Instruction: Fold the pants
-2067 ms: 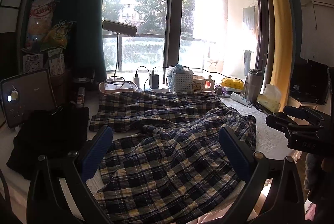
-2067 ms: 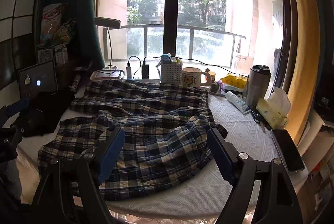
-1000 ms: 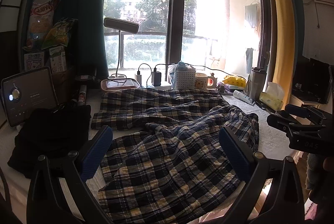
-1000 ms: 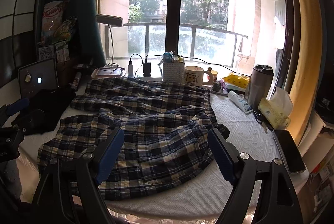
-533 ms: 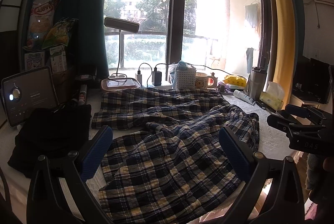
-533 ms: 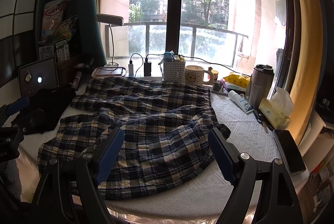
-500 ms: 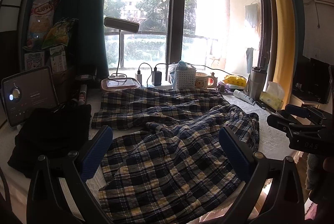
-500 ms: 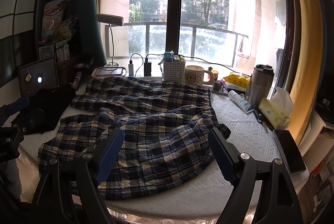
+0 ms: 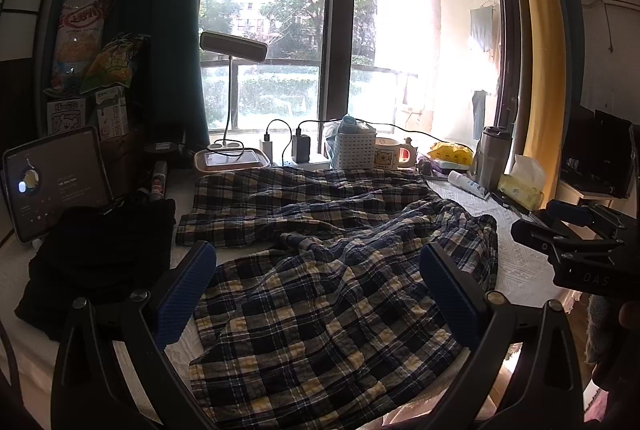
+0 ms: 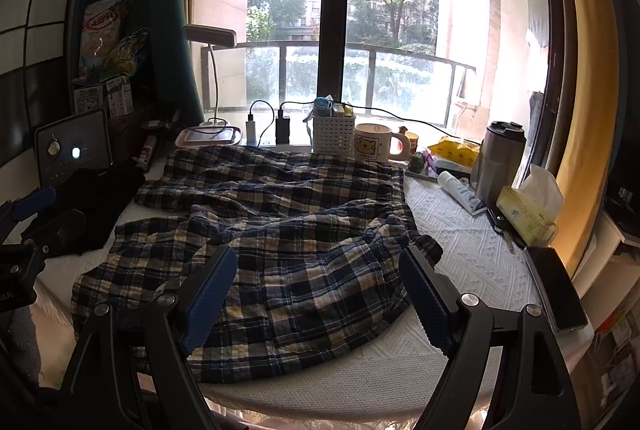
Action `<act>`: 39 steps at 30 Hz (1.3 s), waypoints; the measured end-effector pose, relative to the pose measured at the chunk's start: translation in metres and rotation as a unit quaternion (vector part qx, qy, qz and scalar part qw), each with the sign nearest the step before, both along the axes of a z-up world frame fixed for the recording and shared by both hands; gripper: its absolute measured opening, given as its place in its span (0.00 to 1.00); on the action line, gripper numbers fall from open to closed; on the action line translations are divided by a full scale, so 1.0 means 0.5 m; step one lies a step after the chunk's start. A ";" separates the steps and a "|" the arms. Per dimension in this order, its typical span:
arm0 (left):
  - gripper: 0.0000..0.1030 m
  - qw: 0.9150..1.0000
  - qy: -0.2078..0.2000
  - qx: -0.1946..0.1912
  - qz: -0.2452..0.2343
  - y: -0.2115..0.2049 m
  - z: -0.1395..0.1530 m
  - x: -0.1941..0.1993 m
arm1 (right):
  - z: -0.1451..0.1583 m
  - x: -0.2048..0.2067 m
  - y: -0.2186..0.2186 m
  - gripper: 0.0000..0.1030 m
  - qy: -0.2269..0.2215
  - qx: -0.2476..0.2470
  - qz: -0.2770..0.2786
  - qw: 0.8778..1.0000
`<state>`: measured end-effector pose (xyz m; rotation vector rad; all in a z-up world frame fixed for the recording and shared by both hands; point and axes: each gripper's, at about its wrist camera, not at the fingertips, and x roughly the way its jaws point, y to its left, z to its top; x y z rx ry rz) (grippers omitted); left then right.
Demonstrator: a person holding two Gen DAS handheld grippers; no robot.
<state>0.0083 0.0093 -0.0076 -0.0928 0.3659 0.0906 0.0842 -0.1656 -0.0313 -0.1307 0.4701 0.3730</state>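
One pair of plaid pants, long axis left-right, unfolded

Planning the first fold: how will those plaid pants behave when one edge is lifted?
The plaid pants lie rumpled in soft wrinkles, so they will likely droop and sag. The thin-looking fabric probably lifts lightly. On the textured white cover it may drag rather than slide.

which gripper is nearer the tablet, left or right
Left. The tablet stands at the table's left edge, by the left gripper. The right gripper hovers over the plaid pants further right, toward the phone.
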 end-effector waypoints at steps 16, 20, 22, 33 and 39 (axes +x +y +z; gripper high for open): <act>0.98 0.998 0.041 0.032 0.029 0.033 -0.034 0.052 | -0.037 0.045 -0.014 0.83 0.017 -0.002 -0.002 1.000; 0.98 0.997 0.070 0.027 0.036 0.060 -0.062 0.087 | -0.055 0.082 -0.023 0.83 0.028 -0.008 -0.012 1.000; 0.98 0.996 0.080 0.021 0.040 0.077 -0.076 0.098 | -0.067 0.103 -0.027 0.83 0.035 -0.013 -0.018 0.999; 0.98 0.988 0.142 0.020 0.057 0.174 -0.140 0.162 | -0.125 0.227 -0.096 0.83 0.054 -0.035 -0.086 0.994; 0.97 0.982 0.180 0.020 0.056 0.217 -0.162 0.195 | -0.146 0.265 -0.138 0.83 0.070 -0.028 -0.111 0.991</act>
